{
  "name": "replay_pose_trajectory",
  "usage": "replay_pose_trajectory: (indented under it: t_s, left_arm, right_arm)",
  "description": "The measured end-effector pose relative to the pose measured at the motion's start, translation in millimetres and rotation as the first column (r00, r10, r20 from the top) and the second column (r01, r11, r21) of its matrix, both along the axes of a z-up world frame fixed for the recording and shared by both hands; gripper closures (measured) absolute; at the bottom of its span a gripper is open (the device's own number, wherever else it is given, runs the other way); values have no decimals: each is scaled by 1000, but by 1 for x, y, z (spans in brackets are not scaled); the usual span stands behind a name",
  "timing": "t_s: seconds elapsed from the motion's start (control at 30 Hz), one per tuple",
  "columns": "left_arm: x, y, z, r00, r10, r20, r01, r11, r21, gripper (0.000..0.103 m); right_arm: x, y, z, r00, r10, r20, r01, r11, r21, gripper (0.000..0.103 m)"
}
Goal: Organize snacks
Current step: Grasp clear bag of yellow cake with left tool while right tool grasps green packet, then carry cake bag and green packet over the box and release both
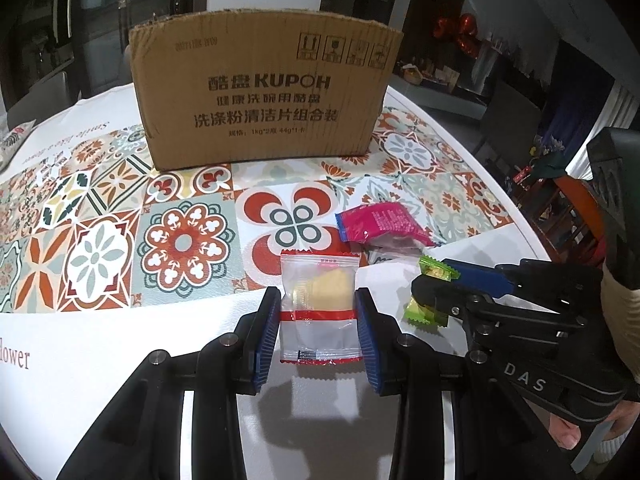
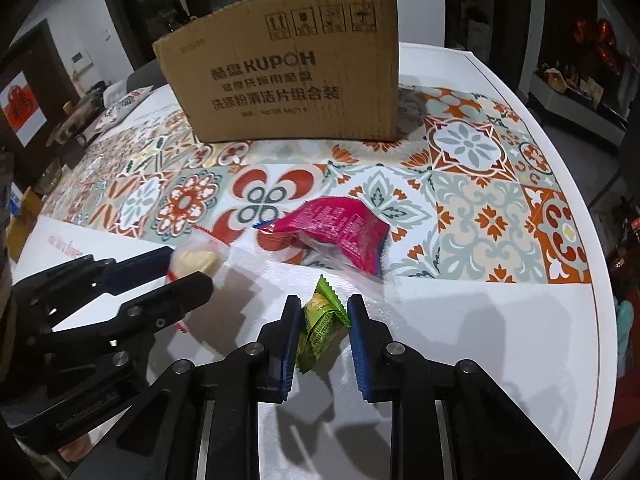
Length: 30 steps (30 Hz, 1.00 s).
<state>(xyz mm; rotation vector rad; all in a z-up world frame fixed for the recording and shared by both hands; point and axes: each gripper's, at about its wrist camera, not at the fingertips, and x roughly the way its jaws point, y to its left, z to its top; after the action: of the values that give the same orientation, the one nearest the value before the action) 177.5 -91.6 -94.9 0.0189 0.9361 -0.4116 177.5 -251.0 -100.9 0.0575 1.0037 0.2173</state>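
Note:
A clear snack packet with red trim and a pale cake inside [image 1: 318, 308] sits between my left gripper's [image 1: 317, 312] blue pads, which press its sides. It also shows in the right wrist view [image 2: 199, 261]. My right gripper [image 2: 323, 312] is shut on a small green candy packet [image 2: 320, 322], also visible in the left wrist view [image 1: 430, 304]. A pink packet [image 1: 380, 226] [image 2: 340, 232] lies on the table beyond both. A brown cardboard box [image 1: 264, 88] [image 2: 296, 76] stands upright farther back.
The table has a patterned tile cloth [image 1: 184, 240] with a white border. The rounded table edge [image 2: 592, 280] runs on the right. A patterned pouch [image 2: 120, 106] and clutter sit at the far left.

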Motion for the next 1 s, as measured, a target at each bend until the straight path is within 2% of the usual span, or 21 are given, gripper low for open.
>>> replay_pose_trajectory:
  t_s: [0.5, 0.73, 1.0]
  left_arm:
    - [1, 13, 58, 992, 39, 121, -39, 999, 5, 66]
    - [15, 23, 88, 986, 57, 157, -55, 998, -20, 66]
    - [36, 26, 124, 970, 67, 232, -68, 998, -7, 66]
  right_arm:
    - [-6, 5, 60, 988, -4, 155, 2, 1000, 11, 78]
    - [3, 10, 87, 975, 0, 221, -5, 1000, 21, 78]
    - [23, 15, 122, 953, 1, 302, -8, 1000, 23, 78]
